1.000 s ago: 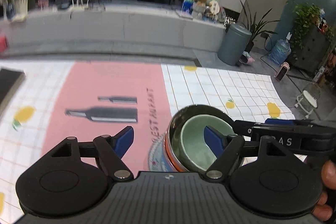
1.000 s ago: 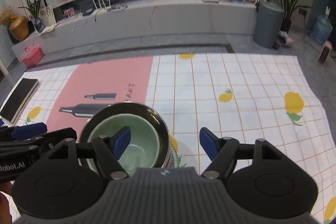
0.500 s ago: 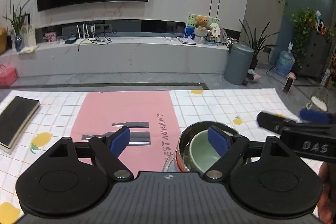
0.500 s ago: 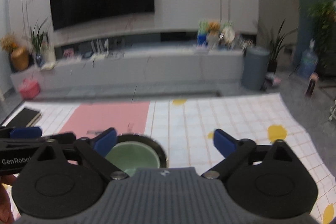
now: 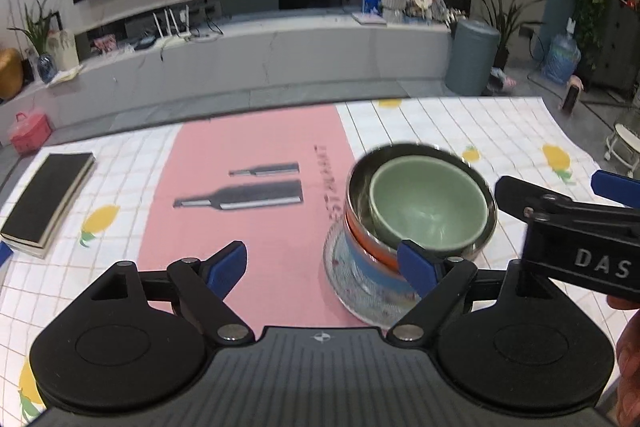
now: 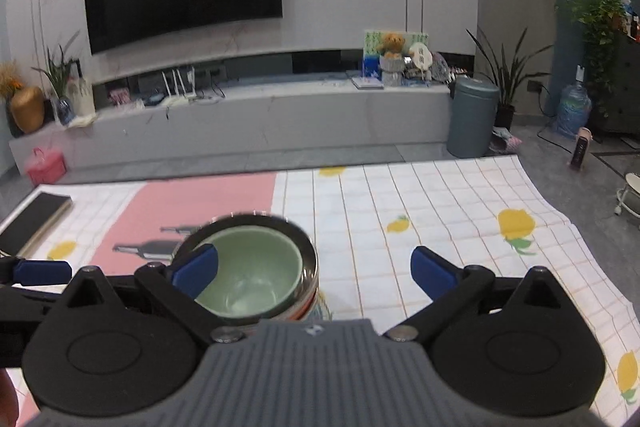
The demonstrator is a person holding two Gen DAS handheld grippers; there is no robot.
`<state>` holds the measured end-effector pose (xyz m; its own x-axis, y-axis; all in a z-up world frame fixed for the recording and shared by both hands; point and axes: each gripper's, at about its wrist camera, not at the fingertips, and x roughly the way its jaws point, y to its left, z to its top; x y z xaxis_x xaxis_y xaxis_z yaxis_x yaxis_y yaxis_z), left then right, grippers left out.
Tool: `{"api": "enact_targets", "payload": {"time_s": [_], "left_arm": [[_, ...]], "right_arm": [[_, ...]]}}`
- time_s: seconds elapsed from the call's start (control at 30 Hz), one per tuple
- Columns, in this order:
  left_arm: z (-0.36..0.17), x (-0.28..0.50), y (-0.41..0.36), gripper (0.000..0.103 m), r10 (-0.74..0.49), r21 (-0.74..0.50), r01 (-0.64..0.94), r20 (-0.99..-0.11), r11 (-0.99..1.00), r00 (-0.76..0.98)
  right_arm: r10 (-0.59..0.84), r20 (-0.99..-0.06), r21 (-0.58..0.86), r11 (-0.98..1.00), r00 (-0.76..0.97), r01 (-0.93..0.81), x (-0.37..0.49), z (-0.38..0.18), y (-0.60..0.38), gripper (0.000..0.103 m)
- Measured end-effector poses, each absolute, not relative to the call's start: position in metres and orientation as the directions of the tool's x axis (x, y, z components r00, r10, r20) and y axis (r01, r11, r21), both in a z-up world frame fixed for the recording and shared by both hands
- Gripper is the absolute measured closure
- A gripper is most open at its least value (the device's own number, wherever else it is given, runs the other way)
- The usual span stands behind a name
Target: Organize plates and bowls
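**Nested bowls stand upright on a plate; both tools spread wide and empty**

A pale green bowl sits inside a larger metal bowl, mouths facing up. The pair is nested off-centre, the green one crowding the near right side of the metal rim. Round as they are, neither has a long axis to speak of; the stack's axis runs straight up from the table. Under the metal bowl an orange band and a blue one show, and the whole stack rests on a clear glass plate with a ribbed rim. The plate lies on the tablecloth at the right edge of its pink panel, beside the printed lettering.

The left tool is released, its blue pads spread wide with nothing between them. Its right pad overlaps the near side of the stack in the left wrist view; whether it touches cannot be told. The left pad hangs over bare pink cloth.

The right tool is likewise released and empty. In the right wrist view its left pad shows in front of the green bowl's near left rim; its right pad is over the white checked cloth, well clear of the stack.

A black book lies at the table's far left edge.
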<state>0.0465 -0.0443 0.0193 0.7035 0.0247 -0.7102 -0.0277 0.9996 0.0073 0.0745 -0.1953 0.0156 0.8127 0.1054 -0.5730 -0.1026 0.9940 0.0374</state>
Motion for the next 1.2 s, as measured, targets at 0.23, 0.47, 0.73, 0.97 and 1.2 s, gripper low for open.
{"api": "enact_targets", "payload": {"time_s": [0.23, 0.47, 0.73, 0.97, 1.2], "left_arm": [[0.008, 0.054, -0.044, 0.003, 0.011, -0.017, -0.036, -0.753, 0.999, 0.658], [0.003, 0.055, -0.044, 0.003, -0.008, -0.036, -0.031, -0.770, 0.999, 0.638], [0.003, 0.054, -0.045, 0.003, 0.011, -0.014, -0.035, -0.772, 0.999, 0.635], [0.003, 0.055, -0.045, 0.003, 0.013, -0.013, -0.036, -0.775, 0.999, 0.632], [0.002, 0.054, -0.043, 0.003, 0.007, -0.019, -0.034, -0.776, 0.999, 0.631]], "right_arm": [[0.091, -0.660, 0.090, 0.995, 0.745, -0.042, 0.084, 0.005, -0.196, 0.003], [0.087, -0.677, 0.076, 0.996, 0.731, -0.048, 0.082, 0.001, -0.196, 0.003], [0.093, -0.679, 0.074, 0.996, 0.729, -0.058, 0.083, 0.001, -0.196, 0.003], [0.093, -0.679, 0.074, 0.996, 0.728, -0.058, 0.083, 0.001, -0.195, 0.003], [0.093, -0.679, 0.074, 0.996, 0.728, -0.059, 0.083, 0.001, -0.195, 0.003]]}}
